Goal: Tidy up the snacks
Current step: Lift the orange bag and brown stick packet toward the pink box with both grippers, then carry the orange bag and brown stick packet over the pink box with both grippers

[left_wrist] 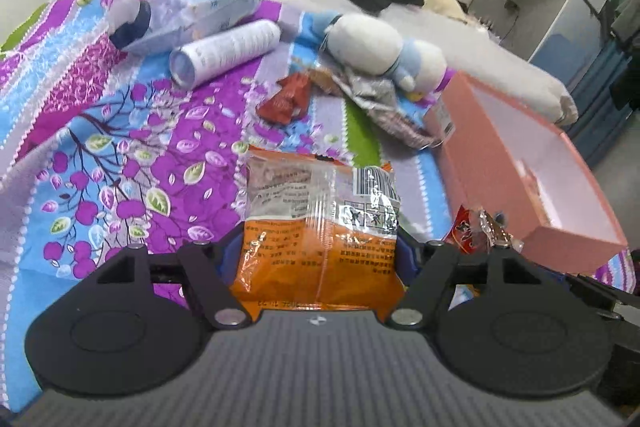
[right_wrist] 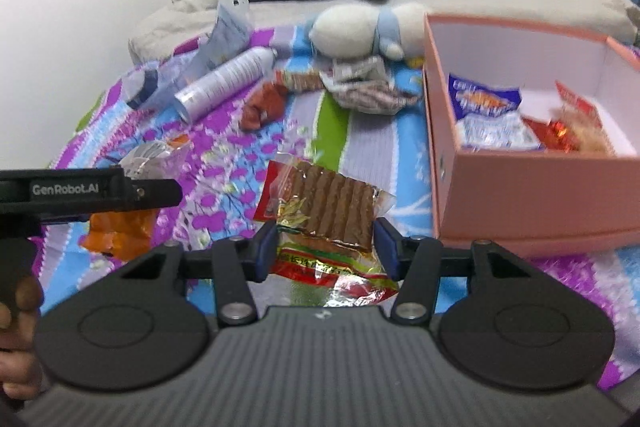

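Snacks are mid-sort: we have the orange packet (left_wrist: 320,239) clamped in the left gripper (left_wrist: 320,259) and the packet of brown sticks (right_wrist: 324,223) pinched in the right gripper (right_wrist: 326,247), both seemingly clear of the patterned bedspread (left_wrist: 120,147). We judge this the carry step; next each must travel to the pink box (right_wrist: 520,195) at the bed's right edge and drop beside the blue bag (right_wrist: 484,103) there. Motion blur smears the box contents, and packet print is unreadable
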{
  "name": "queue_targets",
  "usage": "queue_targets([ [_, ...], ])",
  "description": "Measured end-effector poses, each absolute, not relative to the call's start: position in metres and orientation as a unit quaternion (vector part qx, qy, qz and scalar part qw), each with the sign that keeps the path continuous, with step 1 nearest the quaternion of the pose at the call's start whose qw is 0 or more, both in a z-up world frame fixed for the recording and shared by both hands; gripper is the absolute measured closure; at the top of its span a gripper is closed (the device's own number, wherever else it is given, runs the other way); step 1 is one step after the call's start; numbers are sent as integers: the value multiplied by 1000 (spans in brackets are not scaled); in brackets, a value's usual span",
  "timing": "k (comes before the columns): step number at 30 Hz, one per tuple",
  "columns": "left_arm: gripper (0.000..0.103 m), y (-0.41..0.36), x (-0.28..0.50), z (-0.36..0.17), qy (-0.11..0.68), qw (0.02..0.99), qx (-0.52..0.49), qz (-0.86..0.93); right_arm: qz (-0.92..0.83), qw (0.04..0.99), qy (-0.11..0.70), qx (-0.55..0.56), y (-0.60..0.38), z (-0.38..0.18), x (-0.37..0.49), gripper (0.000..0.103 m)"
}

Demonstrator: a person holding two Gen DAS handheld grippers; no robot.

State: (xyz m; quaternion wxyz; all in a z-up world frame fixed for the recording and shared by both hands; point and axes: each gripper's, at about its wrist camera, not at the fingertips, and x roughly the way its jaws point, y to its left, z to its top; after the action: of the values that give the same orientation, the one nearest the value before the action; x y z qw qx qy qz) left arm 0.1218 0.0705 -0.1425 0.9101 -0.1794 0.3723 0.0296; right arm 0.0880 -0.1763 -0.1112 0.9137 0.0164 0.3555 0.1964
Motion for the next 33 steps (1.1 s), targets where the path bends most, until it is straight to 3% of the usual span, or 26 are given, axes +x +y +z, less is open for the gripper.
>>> queue_targets([
  [9, 27, 60, 112, -105, 348, 919, -182, 13, 195, 924, 327, 26, -190, -73, 82, 48],
  [33, 27, -30, 173, -92, 334, 924, -165, -88, 126, 944, 301, 47, -277, -56, 91, 47],
])
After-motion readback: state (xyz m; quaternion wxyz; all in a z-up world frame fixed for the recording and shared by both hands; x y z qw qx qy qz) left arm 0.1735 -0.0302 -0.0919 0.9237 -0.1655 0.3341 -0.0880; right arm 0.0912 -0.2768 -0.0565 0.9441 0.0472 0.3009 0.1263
